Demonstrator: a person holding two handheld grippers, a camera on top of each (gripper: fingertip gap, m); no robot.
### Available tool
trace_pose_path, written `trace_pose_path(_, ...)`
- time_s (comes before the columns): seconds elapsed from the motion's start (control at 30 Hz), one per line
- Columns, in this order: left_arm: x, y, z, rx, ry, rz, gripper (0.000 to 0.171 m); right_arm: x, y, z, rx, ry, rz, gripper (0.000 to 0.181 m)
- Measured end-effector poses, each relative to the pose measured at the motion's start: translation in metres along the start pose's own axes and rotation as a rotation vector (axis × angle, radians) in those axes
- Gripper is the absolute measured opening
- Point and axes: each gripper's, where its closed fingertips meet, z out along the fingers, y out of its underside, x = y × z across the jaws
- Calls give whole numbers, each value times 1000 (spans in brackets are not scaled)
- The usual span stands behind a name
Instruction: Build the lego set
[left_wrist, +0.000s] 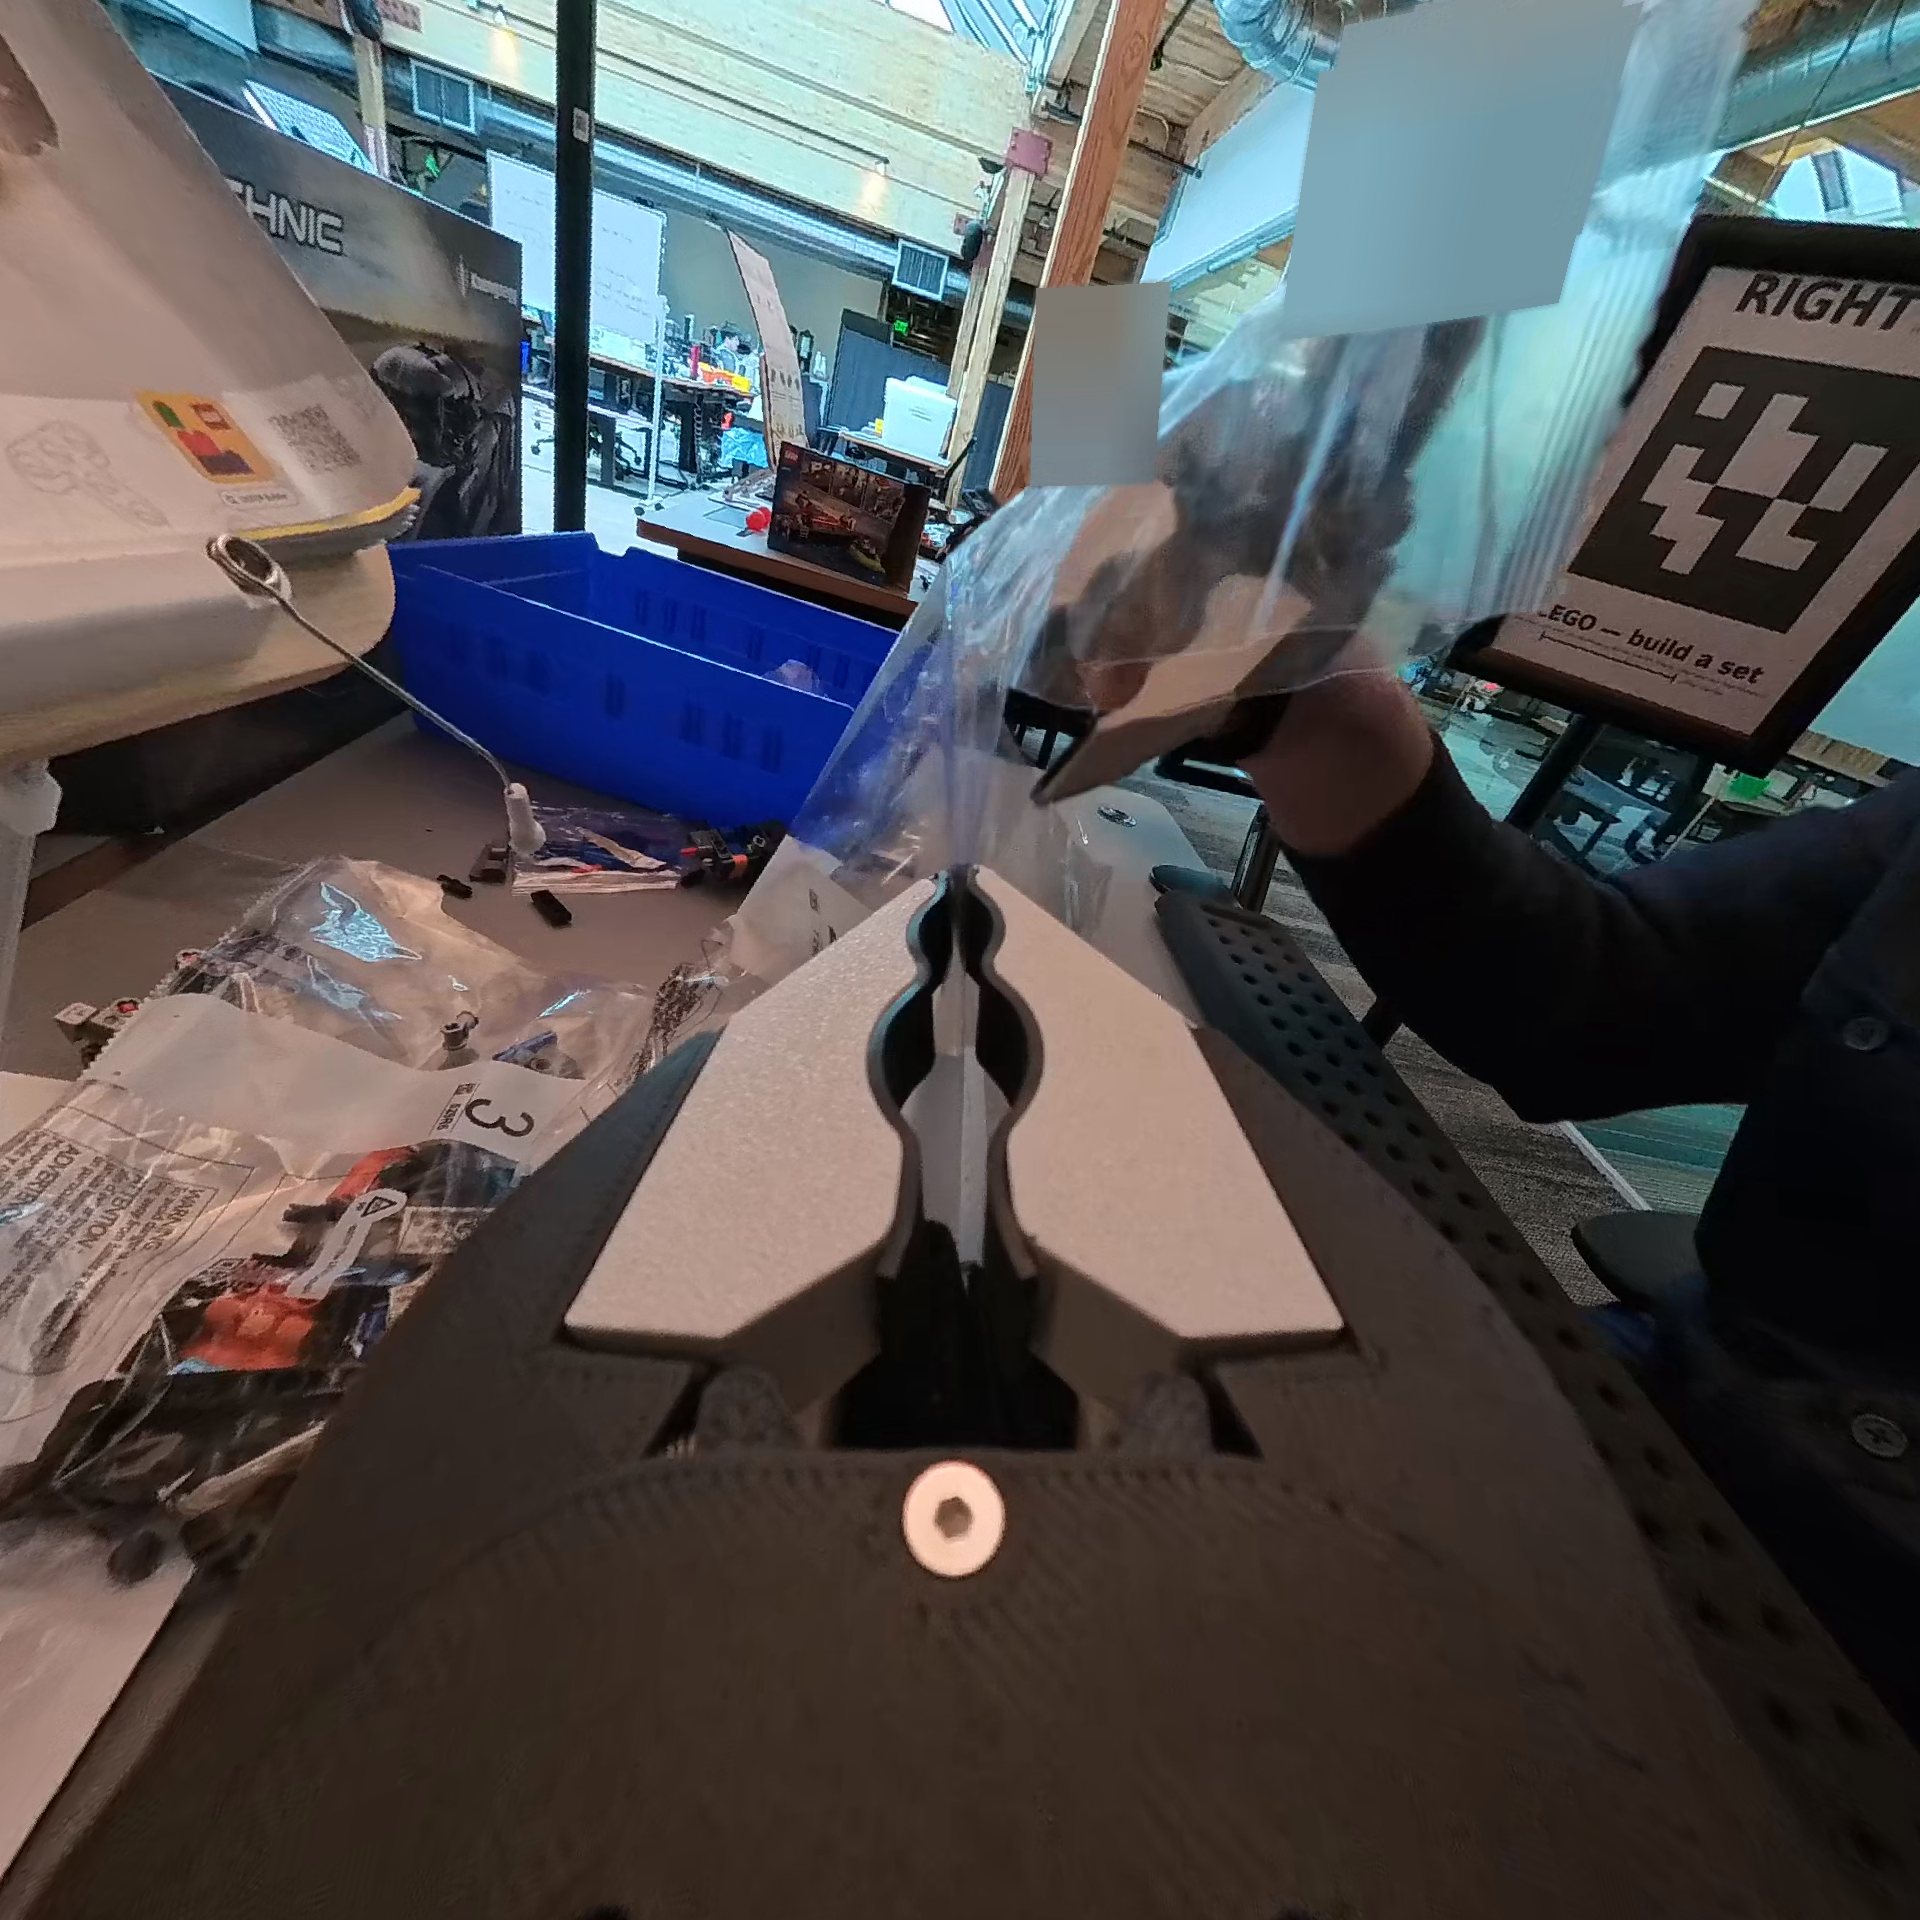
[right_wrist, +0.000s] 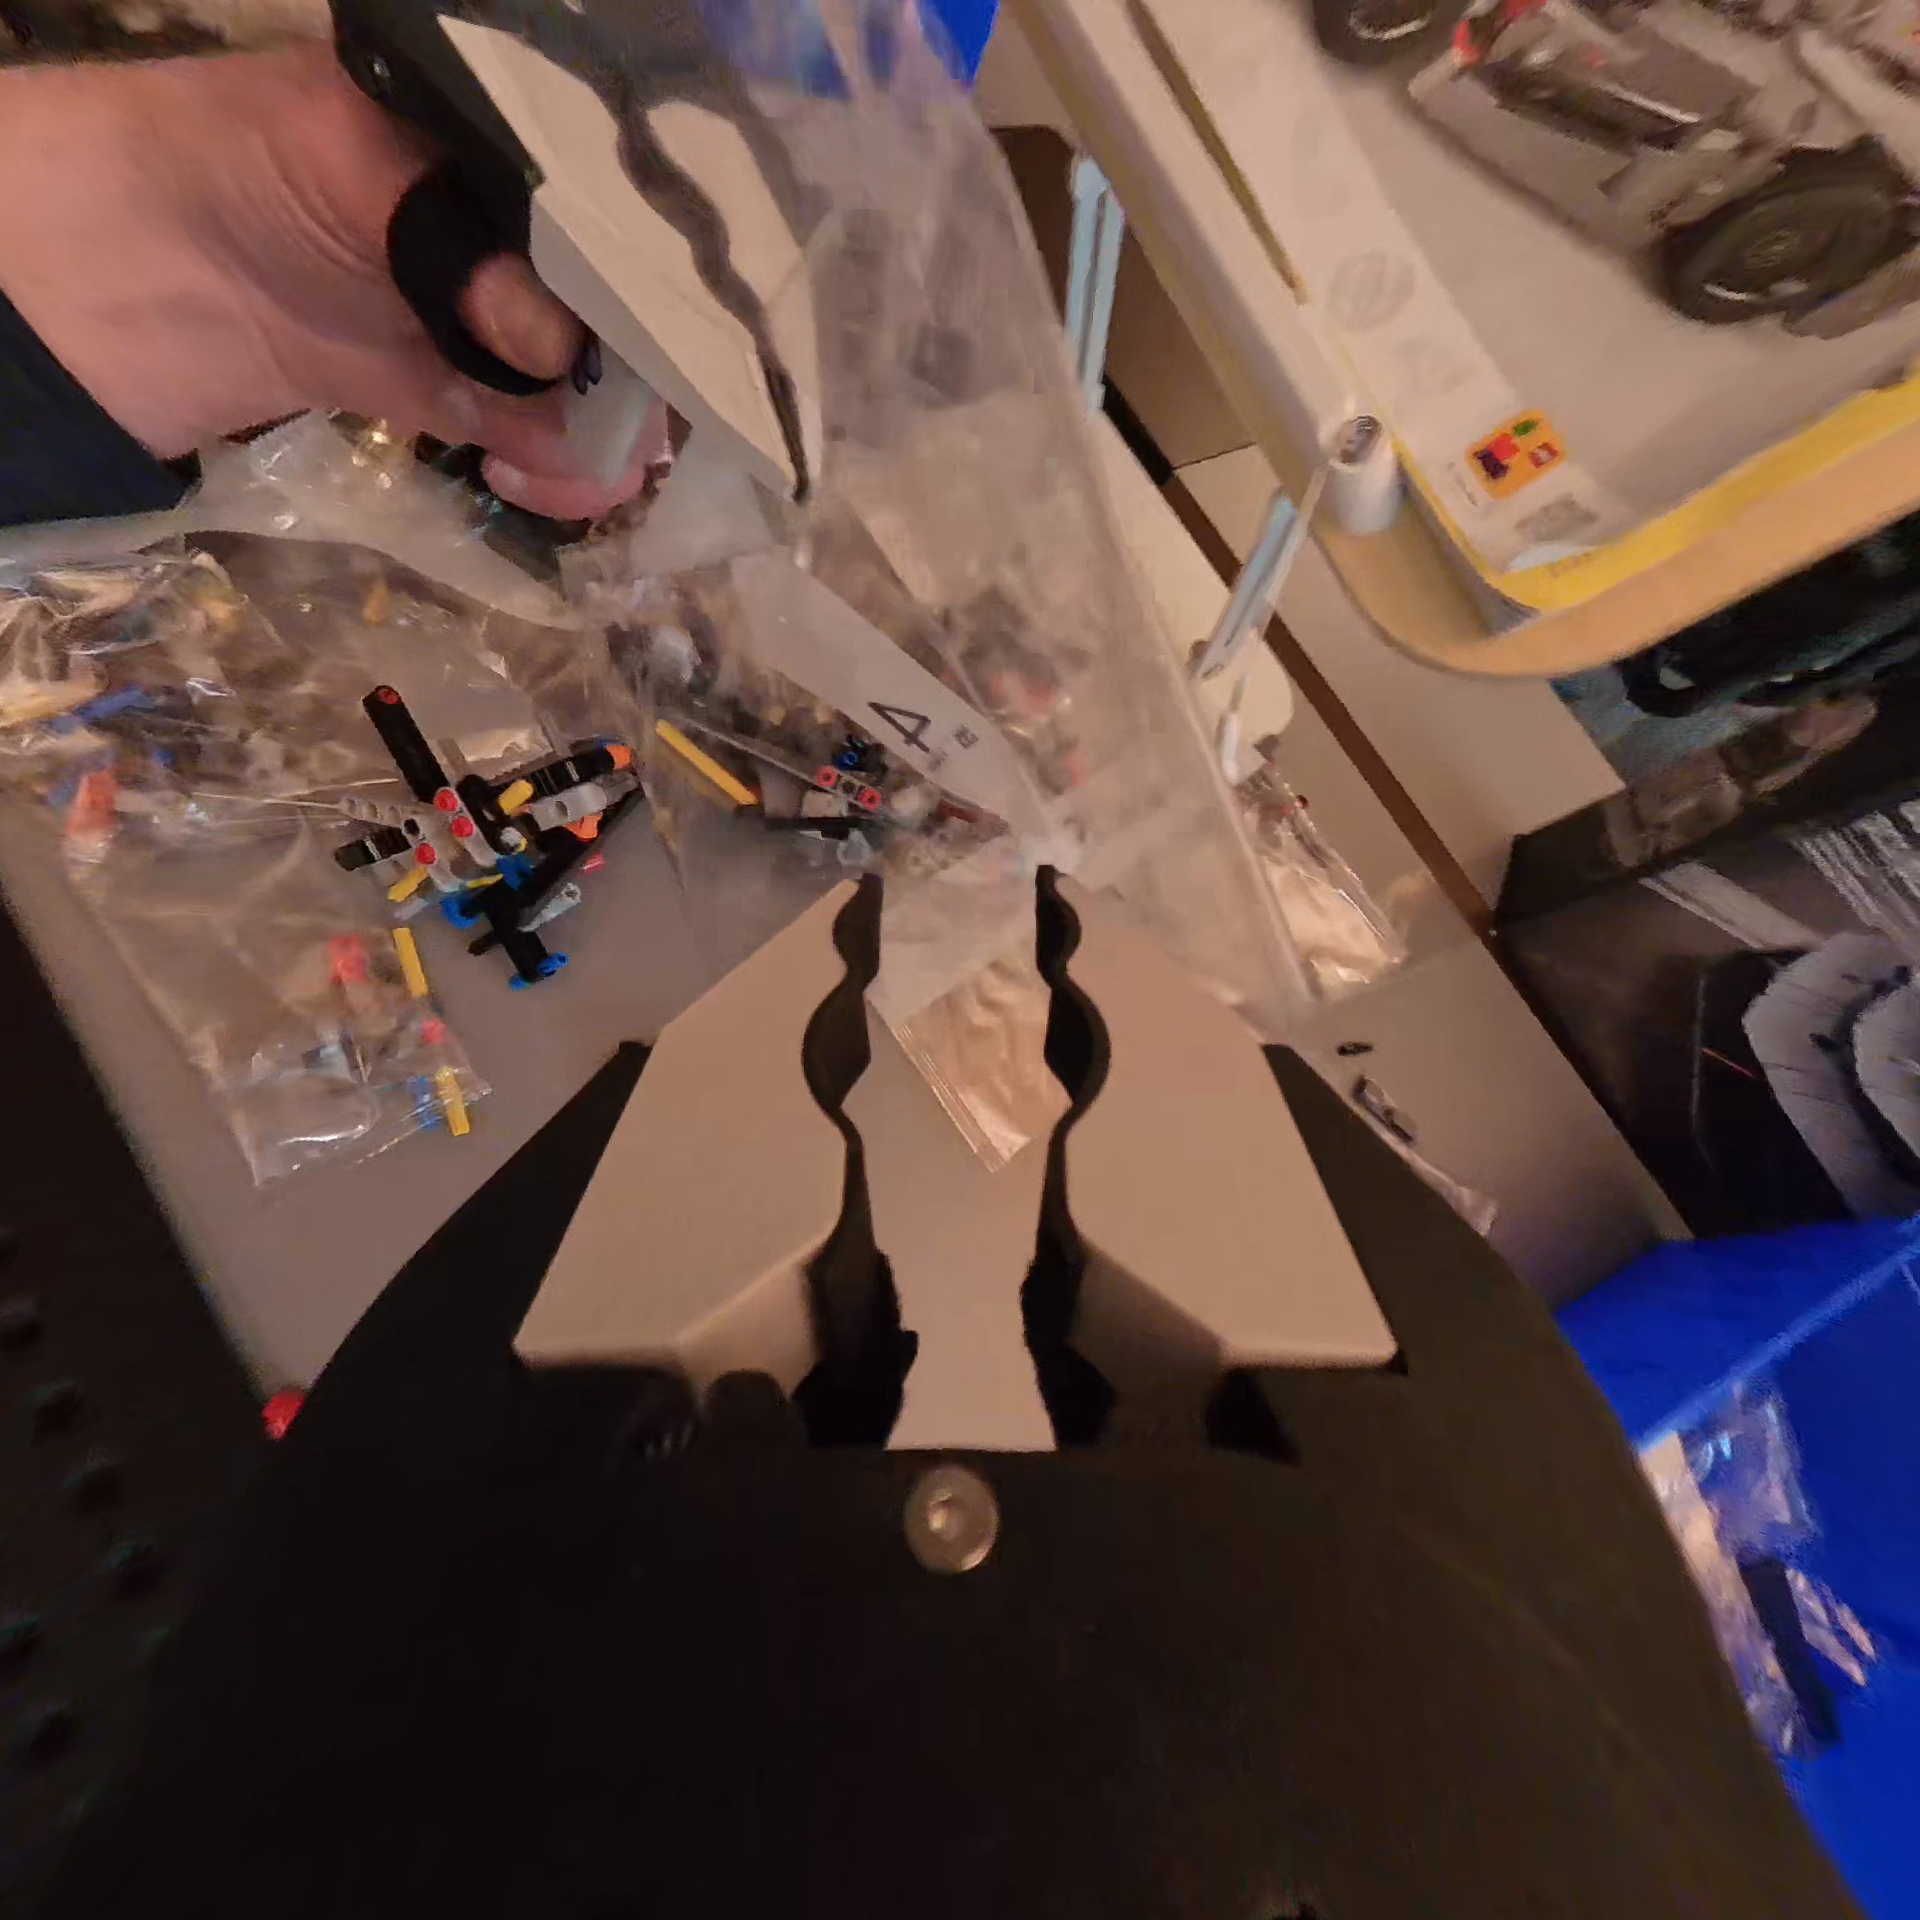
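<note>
My left gripper (left_wrist: 958, 883) is shut on the edge of a clear plastic bag (left_wrist: 1039, 623) and holds it up above the grey table (left_wrist: 260, 821). In the right wrist view the same bag (right_wrist: 935, 416) hangs from the left gripper (right_wrist: 800, 488) at the upper left, down to my right gripper (right_wrist: 954, 883). The right gripper is open, with the bag's lower edge at its tips. It shows behind the bag in the left wrist view (left_wrist: 1060, 784). Loose Lego pieces (right_wrist: 488, 831) lie on the table below.
Several sealed parts bags (left_wrist: 312, 1195) cover the table's left, one more (right_wrist: 883, 727) under the hanging bag. A blue bin (left_wrist: 644, 665) stands behind, also at the right (right_wrist: 1766, 1403). A booklet on a stand (left_wrist: 156, 416) overhangs the left. A marker sign (left_wrist: 1745, 499) stands at right. Across from one pair of fingers to the other is roughly 9 centimetres.
</note>
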Motion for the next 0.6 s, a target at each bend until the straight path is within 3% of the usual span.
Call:
trace_pose_path(0.13,0,0,1,1,2,-3,0,8,48,-27,-50,0,109,23)
trace_pose_path(0.23,1,2,2,-2,3,-4,0,-14,120,-31,-265,-133,186,28)
trace_pose_path(0.33,2,3,4,-7,4,-3,0,-26,174,-29,-410,-159,200,26)
trace_pose_path(0.47,2,4,5,-10,3,-5,0,-32,201,-17,-430,-171,244,21)
trace_pose_path(0.6,1,4,3,-7,1,-6,0,-41,206,-16,-425,-223,258,20)
